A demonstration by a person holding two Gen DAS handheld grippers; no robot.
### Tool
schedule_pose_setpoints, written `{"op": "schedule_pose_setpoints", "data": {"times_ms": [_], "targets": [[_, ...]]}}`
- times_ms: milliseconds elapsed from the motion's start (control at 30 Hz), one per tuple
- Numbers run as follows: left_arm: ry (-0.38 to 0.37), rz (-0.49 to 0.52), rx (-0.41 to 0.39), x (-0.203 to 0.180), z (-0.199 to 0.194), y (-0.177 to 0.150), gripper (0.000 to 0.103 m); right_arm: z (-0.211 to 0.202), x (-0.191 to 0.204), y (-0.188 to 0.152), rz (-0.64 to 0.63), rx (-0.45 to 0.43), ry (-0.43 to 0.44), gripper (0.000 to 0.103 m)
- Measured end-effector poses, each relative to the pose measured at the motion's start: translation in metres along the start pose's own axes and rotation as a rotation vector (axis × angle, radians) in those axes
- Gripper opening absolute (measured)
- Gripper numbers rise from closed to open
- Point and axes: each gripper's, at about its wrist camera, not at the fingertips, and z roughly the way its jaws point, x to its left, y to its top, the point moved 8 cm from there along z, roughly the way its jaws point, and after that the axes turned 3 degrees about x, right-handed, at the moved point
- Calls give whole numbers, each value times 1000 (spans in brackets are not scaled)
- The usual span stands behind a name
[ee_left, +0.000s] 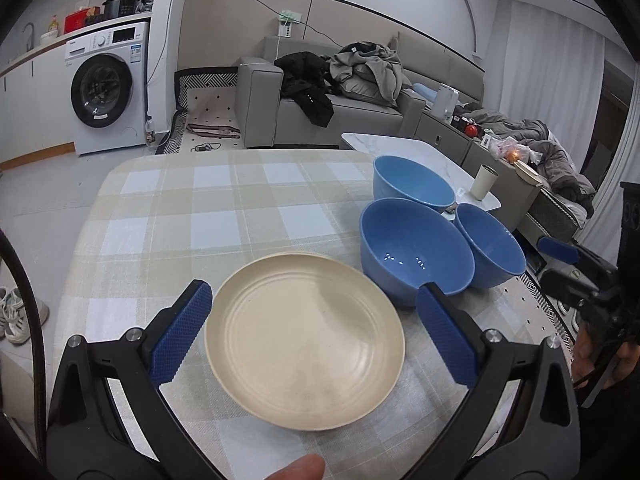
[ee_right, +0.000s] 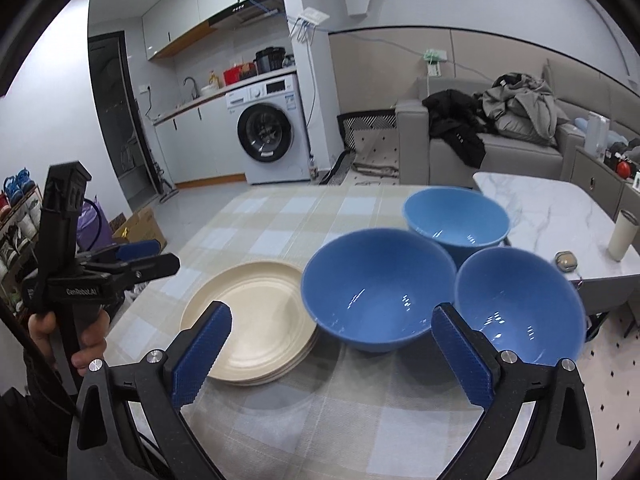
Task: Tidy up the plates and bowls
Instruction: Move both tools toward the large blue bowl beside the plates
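Stacking cream ridged plates [ee_right: 256, 312] beside three glossy blue bowls [ee_right: 376, 292].

A stack of plates [ee_right: 248, 316] is being shown lying on the table [ee_right: 280, 216], to the left of three bowls [ee_right: 380, 292]. The nearest two bowls are being seen side by side, touching, with the third bowl [ee_right: 456, 216] standing behind them, toward the table's far edge. Beyond that edge, a washing machine [ee_right: 268, 128] is being shown to the left and a sofa [ee_right: 500, 152] to the right, with clothes [ee_right: 516, 108] lying on it. A second table [ee_right: 540, 208] is being seen to the right, bearing a cup [ee_right: 622, 236].
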Motion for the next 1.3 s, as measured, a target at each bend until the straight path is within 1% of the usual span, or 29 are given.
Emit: {"op": "schedule_pose_setpoints", "data": {"times_ms": [200, 367, 567, 633, 700, 833, 1000, 1300], "targets": [[-1, 23, -11, -17, 1, 21, 102, -33, -13, 19, 21, -65, -16, 102], [-6, 25, -13, -27, 3, 38, 102, -56, -23, 35, 45, -116, -12, 102], [-8, 45, -21, -41, 4, 58, 102, -88, -47, 62, 108, -172, 12, 102], [-5, 57, -21, -47, 7, 65, 102, -98, -55, 72, 109, -191, -6, 102], [-13, 61, -19, -51, 12, 71, 102, -106, -64, 79, 117, -199, -24, 102], [-28, 57, -6, -60, 24, 83, 102, -117, -77, 91, 132, -206, -29, 102], [-39, 63, 7, -70, 45, 99, 102, -110, -94, 100, 140, -182, -60, 102], [-40, 49, 54, -77, 96, 126, 102, -65, -125, 102, 157, -91, -95, 102]]}}
